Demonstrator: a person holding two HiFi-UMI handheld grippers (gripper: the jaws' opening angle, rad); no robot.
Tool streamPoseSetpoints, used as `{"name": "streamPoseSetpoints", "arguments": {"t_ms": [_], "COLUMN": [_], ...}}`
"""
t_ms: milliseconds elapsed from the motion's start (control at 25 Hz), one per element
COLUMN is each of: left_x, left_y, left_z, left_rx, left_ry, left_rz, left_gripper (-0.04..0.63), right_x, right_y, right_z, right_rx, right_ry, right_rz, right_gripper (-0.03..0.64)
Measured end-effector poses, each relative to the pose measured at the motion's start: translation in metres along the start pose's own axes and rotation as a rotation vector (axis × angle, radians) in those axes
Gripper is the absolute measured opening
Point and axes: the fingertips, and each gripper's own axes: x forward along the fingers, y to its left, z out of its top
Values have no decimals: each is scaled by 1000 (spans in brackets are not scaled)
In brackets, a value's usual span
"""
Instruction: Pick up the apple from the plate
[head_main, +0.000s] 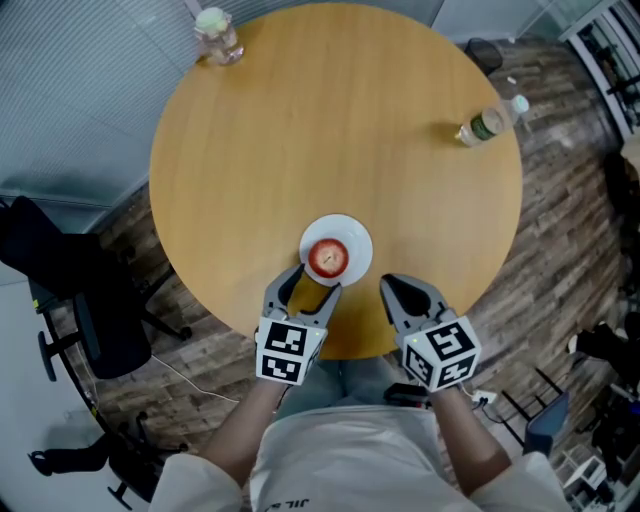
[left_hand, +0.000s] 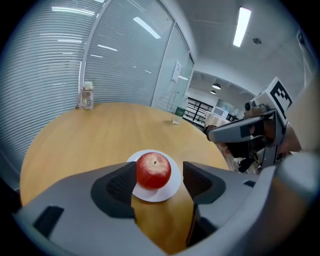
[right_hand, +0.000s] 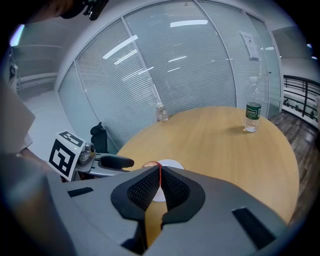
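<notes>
The round red apple (left_hand: 153, 170) on the small white plate (head_main: 358, 236) lies just ahead of the parted, empty jaws of the left hand-held gripper (head_main: 312, 284), nearer than the right hand-held gripper (head_main: 398, 290), closed on nothing.

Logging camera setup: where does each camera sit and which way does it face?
Head view: on the head, looking steeply down at the table; forearms, left gripper and right gripper show.
Left gripper view: on the left gripper, facing the apple on its plate; open jaws show.
Right gripper view: on the right gripper, facing across the table; shut jaws show.
All share the plate.
</notes>
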Motion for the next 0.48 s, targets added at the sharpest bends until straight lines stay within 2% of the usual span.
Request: {"name": "streamPoseSetpoints", "arguments": {"t_ms": [120, 480], "left_x": [8, 31], "left_y": [2, 9], "left_z": [-6, -15], "left_rx": [18, 143], "left_ry": [24, 63], "left_rz": [0, 33], "left_gripper": [315, 389], "right_x": [0, 1], "right_y": [-2, -10], "right_z": [-4, -11], "right_rx": [6, 21], "right_ry": [9, 28], "right_rz": [-3, -16], "right_gripper": [32, 32]}}
